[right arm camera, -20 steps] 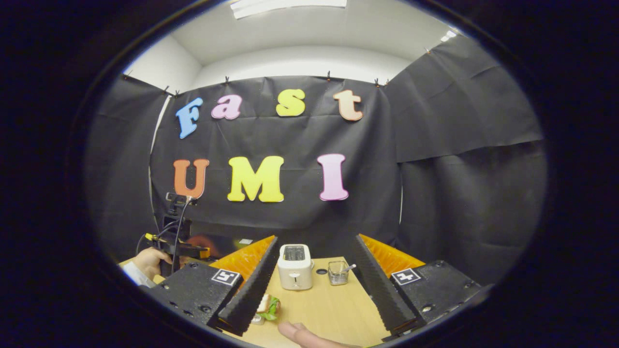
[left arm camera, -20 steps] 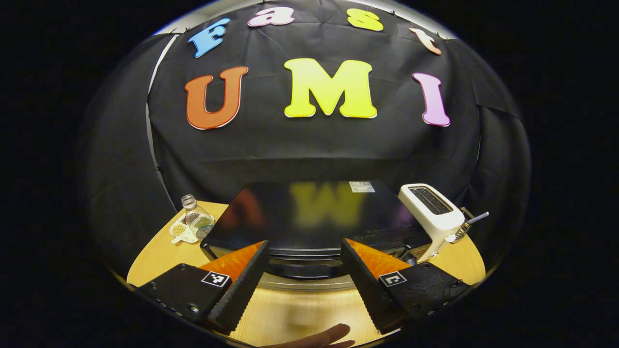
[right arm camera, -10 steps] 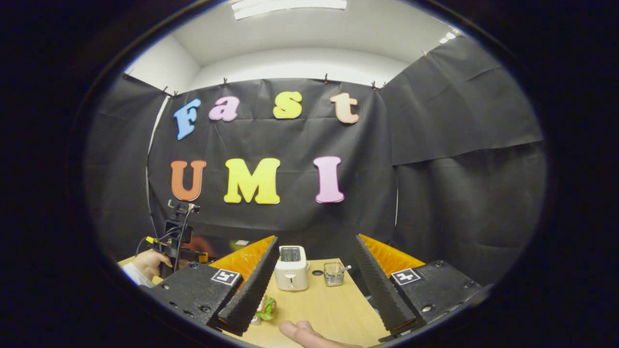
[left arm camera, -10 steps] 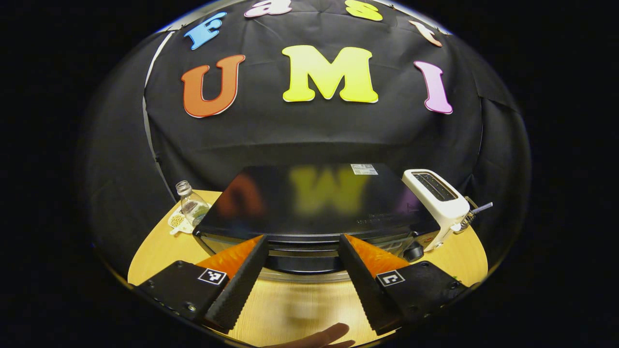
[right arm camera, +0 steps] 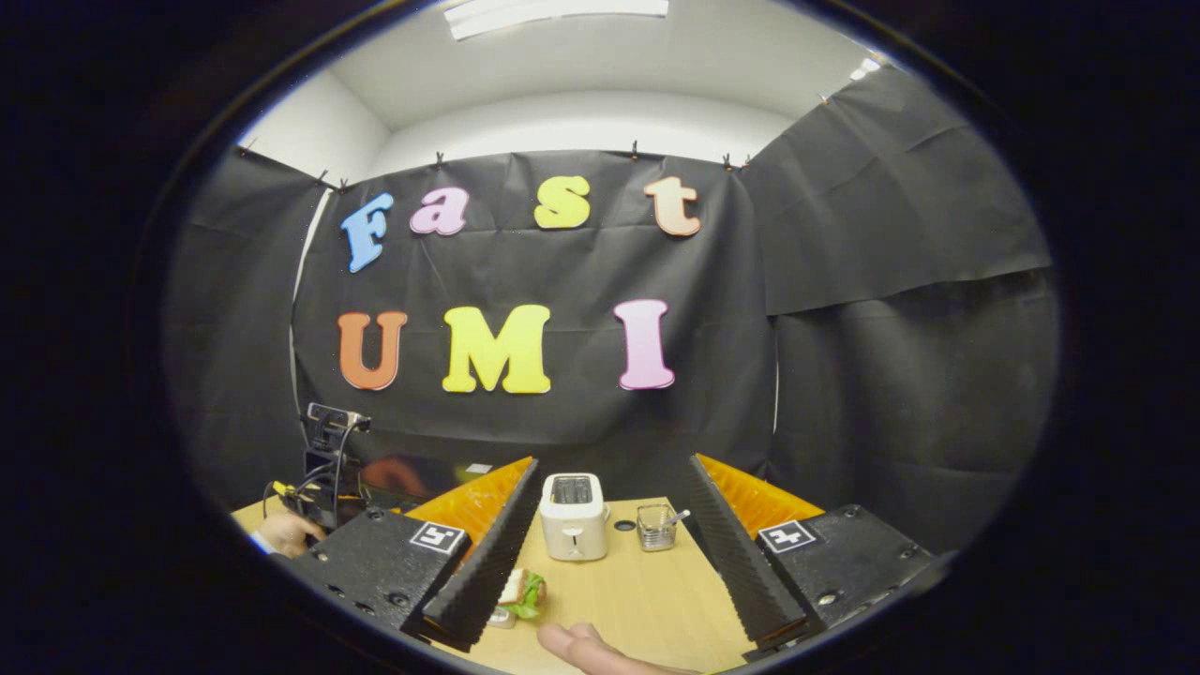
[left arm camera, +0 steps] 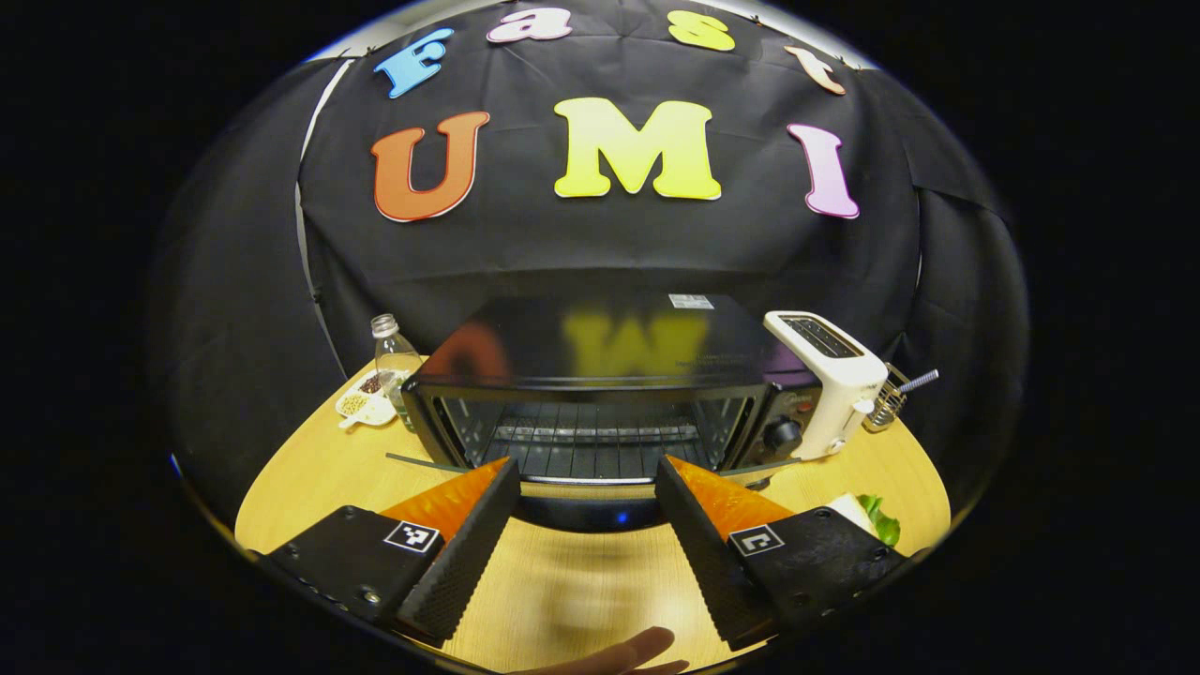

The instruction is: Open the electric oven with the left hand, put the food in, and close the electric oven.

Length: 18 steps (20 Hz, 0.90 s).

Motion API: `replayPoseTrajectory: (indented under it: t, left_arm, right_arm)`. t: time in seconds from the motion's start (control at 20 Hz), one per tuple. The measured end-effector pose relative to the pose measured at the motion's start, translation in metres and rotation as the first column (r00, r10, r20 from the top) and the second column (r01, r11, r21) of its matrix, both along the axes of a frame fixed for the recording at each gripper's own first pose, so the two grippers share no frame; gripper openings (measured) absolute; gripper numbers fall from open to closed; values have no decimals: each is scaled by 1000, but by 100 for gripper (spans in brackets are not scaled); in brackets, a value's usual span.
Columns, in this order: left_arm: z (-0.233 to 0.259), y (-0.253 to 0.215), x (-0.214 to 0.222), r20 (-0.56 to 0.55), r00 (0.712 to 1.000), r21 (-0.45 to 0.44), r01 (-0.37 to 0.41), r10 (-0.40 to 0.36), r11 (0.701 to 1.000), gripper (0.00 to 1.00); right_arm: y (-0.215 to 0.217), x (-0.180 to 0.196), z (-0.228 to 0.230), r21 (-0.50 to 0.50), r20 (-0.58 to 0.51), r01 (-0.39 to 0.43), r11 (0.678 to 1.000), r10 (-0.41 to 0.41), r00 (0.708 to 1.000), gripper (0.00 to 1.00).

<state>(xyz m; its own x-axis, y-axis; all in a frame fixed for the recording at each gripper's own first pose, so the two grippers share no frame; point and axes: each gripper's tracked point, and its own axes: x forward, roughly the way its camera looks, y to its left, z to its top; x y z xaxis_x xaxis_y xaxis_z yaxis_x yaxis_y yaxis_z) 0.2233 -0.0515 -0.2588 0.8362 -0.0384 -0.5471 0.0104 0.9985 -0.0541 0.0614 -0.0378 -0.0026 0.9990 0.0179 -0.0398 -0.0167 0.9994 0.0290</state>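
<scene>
Black cloth (right arm camera: 881, 281) hangs as the booth's wall on the back and the right side, clipped along its top edge. Above it show a white ceiling (right arm camera: 600, 56) and a bright strip light (right arm camera: 558, 9). A pale wooden tabletop (left arm camera: 309, 469) stands below.

A pale wooden worktop (left arm camera: 309, 469) carries everything. The black electric oven (left arm camera: 600, 375) stands on it near the back, its door folded down flat toward the front edge. Just beside the oven's right end stands a white toaster (left arm camera: 830, 375), with a small wire holder (left arm camera: 891, 398) beyond it. At the oven's left end are a clear bottle (left arm camera: 389, 352) and a small white dish (left arm camera: 366, 405). A sandwich with lettuce (right arm camera: 520, 592) lies near the worktop's front.
</scene>
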Motion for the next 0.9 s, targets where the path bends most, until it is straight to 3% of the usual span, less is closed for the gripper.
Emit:
replayPoseTrajectory:
  t: [0.25, 0.5, 0.55, 0.65, 0.7, 0.75, 0.8, 0.9]
  left_arm:
    - [-30, -4, -48, -11, 999, -5, 33, -33, 999, 96]
    - [-66, -9, -77, -45, 998, -2, 45, -45, 999, 96]
    - [-70, -10, -79, -50, 998, 1, 49, -49, 999, 96]
    - [-78, -9, -83, -56, 997, -3, 46, -47, 999, 96]
    - [-84, -10, -87, -63, 997, -7, 44, -45, 999, 96]
    - [-93, -11, -92, -82, 996, -10, 42, -43, 999, 83]
    - [-98, -13, -93, -80, 996, -2, 50, -50, 999, 96]
    - [-116, -14, -97, -120, 991, 0, 58, -57, 998, 94]
  right_arm:
    - [5, -5, -3, -60, -1, -4, 998, 4, 1000, 99]
    - [9, -7, -6, -57, -27, -15, 998, 13, 1000, 99]
    - [10, -7, -2, -55, -18, -5, 998, 4, 1000, 90]
    - [13, -9, 5, -50, 4, 5, 999, -5, 1000, 90]
    - [18, -11, 6, -51, 10, 0, 999, 0, 1000, 99]
    - [22, -12, 6, -49, 11, -9, 999, 10, 1000, 99]
    - [25, -13, 5, -51, 10, -17, 999, 18, 1000, 99]
    - [29, -12, 4, -57, 10, -27, 998, 28, 1000, 99]
